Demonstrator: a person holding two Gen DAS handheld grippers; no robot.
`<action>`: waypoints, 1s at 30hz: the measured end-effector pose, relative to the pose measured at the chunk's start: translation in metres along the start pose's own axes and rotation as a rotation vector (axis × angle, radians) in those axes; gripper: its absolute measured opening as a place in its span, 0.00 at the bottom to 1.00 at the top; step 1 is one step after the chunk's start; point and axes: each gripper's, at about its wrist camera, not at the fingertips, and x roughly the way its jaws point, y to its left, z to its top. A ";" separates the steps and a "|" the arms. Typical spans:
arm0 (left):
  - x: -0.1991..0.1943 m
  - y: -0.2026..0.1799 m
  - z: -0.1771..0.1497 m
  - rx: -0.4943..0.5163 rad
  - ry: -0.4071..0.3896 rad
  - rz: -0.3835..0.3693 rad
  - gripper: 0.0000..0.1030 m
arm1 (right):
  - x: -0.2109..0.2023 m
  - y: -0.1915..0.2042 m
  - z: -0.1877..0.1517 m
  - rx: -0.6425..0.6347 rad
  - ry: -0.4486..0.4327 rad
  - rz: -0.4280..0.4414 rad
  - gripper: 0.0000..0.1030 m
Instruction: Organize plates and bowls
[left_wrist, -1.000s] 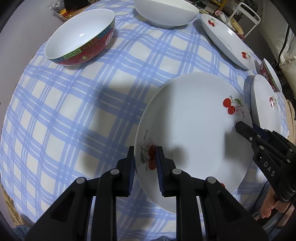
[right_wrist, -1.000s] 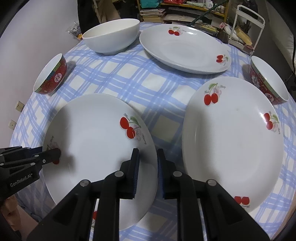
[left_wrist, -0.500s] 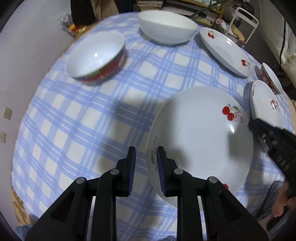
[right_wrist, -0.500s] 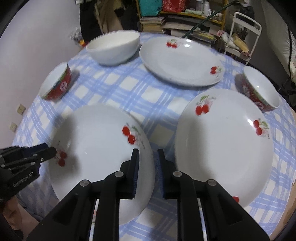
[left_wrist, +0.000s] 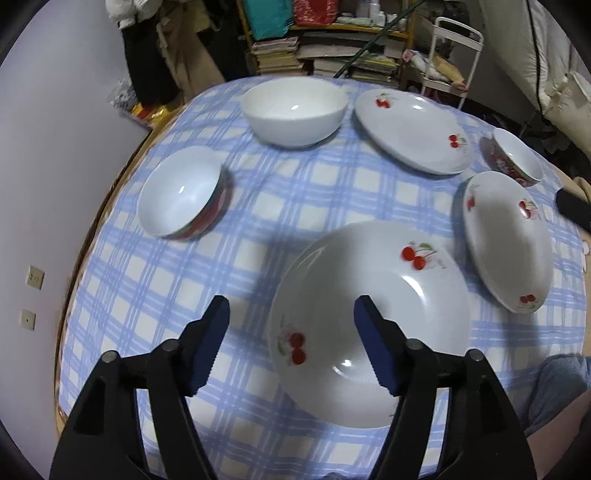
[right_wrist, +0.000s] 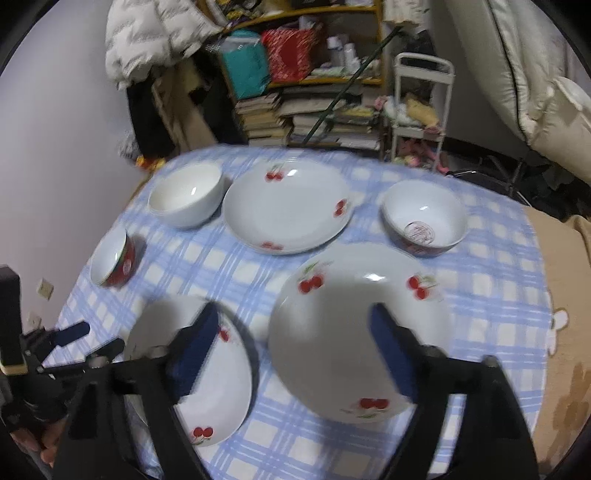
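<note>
Red bowl, far left (left_wrist: 183, 192): rests tilted on the checked tablecloth (left_wrist: 295, 192); nothing is visible in it. Judge it stiff, glazed and breakable; take it by the rim.
White bowl (left_wrist: 294, 110): stands upright at the far side, just beside the far plate. Nothing in it. Likely the heaviest bowl; grip one wall at the rim.
Left gripper (left_wrist: 291, 341): fingers spread wide, holding nothing. It hangs above the near edge of the table, straddling the left rim of the near-left plate.
Near-left plate (left_wrist: 369, 306): lies flat, bare. Expect a slick, rigid, chip-prone surface; pinch the rim, one pad over and one under.
Far plate (right_wrist: 286, 208): flat, bare, between the white bowl and the right red bowl.
Near-right plate (right_wrist: 360, 332): flat, bare, just beside the near-left plate. You can stack the other plates here.
Right gripper (right_wrist: 295, 352): fingers spread wide, carrying nothing; poised above the near-right plate's left part.
Right red bowl (right_wrist: 424, 221): upright; only a round printed label shows at its bottom. Nest it with the other red bowl.
</note>
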 end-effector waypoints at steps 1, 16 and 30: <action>-0.004 -0.005 0.002 0.015 -0.013 0.007 0.68 | -0.006 -0.006 0.002 0.010 -0.019 -0.003 1.00; -0.035 -0.063 0.037 0.093 -0.156 -0.010 0.78 | -0.033 -0.075 0.014 0.063 -0.031 -0.127 1.00; 0.007 -0.107 0.054 0.118 -0.064 -0.069 0.78 | -0.001 -0.122 0.007 0.139 0.043 -0.128 1.00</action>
